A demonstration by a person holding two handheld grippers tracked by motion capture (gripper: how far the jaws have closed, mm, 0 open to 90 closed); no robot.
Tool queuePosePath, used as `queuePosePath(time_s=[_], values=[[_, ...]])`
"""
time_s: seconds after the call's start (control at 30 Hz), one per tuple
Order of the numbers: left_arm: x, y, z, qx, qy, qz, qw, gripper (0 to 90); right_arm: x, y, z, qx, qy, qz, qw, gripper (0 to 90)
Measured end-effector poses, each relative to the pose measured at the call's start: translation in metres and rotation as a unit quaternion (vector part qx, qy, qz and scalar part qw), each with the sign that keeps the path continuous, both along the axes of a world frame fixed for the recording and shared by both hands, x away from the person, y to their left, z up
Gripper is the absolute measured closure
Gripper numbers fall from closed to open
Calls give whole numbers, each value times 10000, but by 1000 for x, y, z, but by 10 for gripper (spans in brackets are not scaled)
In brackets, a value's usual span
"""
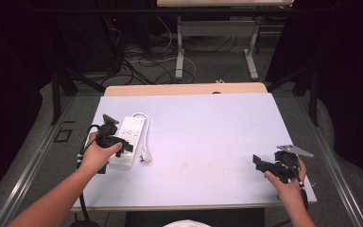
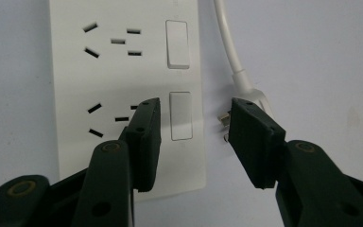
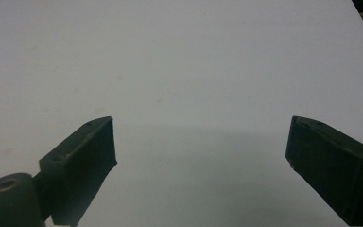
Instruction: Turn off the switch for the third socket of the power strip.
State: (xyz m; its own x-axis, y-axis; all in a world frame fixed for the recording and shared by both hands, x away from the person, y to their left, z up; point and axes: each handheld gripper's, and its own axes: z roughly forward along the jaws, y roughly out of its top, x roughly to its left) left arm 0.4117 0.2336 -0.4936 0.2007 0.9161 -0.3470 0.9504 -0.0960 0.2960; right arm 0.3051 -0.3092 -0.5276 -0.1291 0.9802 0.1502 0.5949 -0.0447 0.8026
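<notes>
A white power strip (image 1: 131, 137) lies on the left of the pale table (image 1: 208, 127), its white cable (image 1: 144, 124) looping round to a plug (image 1: 145, 156) beside its near end. My left gripper (image 1: 123, 144) hovers over that near end. In the left gripper view the strip (image 2: 123, 71) shows two socket sets and two rocker switches; my left gripper (image 2: 194, 111) is open, one jaw over the strip's face, the other over the plug (image 2: 253, 97), the lower switch (image 2: 180, 116) between them. My right gripper (image 1: 260, 163) rests near the table's right front, open (image 3: 201, 125) over bare table (image 3: 179, 61).
A wooden strip (image 1: 184, 89) borders the table's far edge. Beyond it stand the legs of another desk (image 1: 179, 47) amid tangled floor cables (image 1: 137, 61). Metal rails (image 1: 28, 165) run along both sides of the table.
</notes>
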Motion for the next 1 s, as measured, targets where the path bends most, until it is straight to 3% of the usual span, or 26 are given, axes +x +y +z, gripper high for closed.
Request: queuePosePath(time_s=[0.23,0.3,0.47,0.6,0.73,0.8,0.9,1.0], values=[[0,1,1,135,-231,-17,9996,399,0,0,0,-1,7,-10,10000,83],[0,1,1,206,-381,-39,9991,370,0,0,0,-2,8,-10,10000,83],[0,1,2,404,-720,-209,9964,298,0,1,0,9,9,-18,10000,83],[0,1,4,445,-887,-254,9947,261,0,0,-1,-2,0,-19,10000,83],[1,1,4,454,-1053,-511,9921,225,0,1,-1,18,14,-29,10000,83],[0,1,2,467,-1292,-434,9896,223,1,1,-1,17,19,-25,10000,84],[2,2,3,518,-1363,-538,9878,208,0,0,-1,78,69,-25,9999,84],[4,3,3,542,-1427,-467,9872,208,1,1,-2,44,63,14,10000,84]])
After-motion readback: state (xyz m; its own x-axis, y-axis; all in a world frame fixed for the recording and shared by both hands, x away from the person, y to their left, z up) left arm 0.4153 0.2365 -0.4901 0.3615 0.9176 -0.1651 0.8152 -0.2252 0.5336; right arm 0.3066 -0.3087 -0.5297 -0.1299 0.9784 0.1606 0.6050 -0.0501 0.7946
